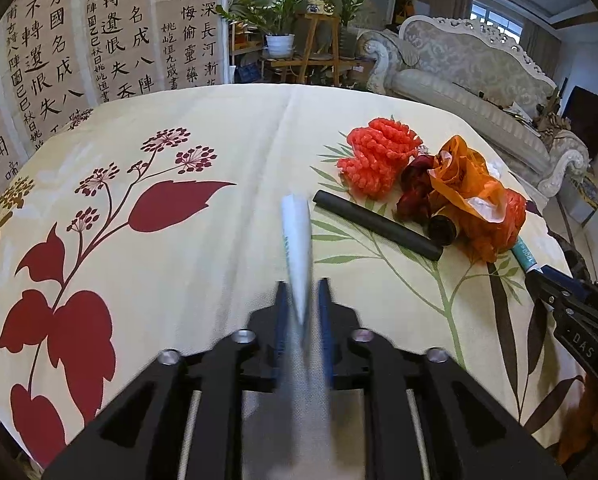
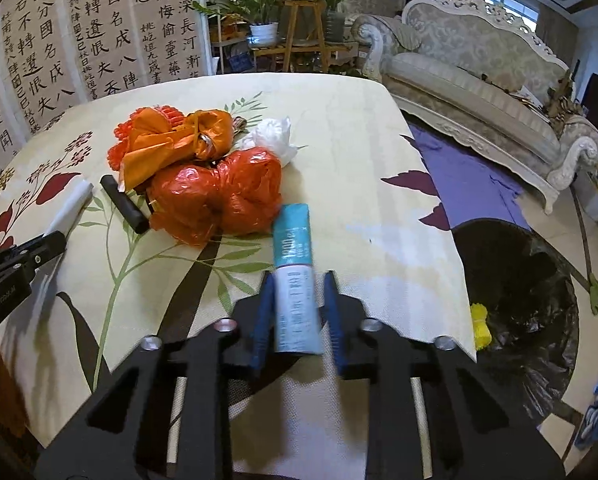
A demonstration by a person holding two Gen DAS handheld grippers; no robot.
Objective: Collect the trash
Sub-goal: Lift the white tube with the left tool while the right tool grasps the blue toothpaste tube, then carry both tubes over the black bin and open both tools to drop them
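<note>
Cream floral cloth covers the table (image 1: 219, 140), which carries all the trash still to be collected. Off its right edge, on the floor, stands a bin lined with a black bag (image 2: 519, 280); a small yellow item (image 2: 481, 326) lies inside.

Near the far right corner sits the pile: a glossy red-orange bag (image 2: 219, 196) knotted into two lobes, a crumpled orange bag (image 2: 159, 140), coral netting (image 1: 379, 152), a white bag (image 2: 275, 136) and a black tube (image 1: 379, 224) lying along the pile's near side.

Your right gripper (image 2: 297, 280) straddles a teal-and-white tube (image 2: 293, 236) lying on the cloth just beside the red-orange bag. Its jaws are close around the tube, with a sliver of gap at the right pad.

Your left gripper (image 1: 303, 284), towards the middle of the table, has a flattened white tube (image 1: 297, 232) between narrowly parted fingers. The tube is blurred, so you cannot tell whether the pads press on it.
</note>
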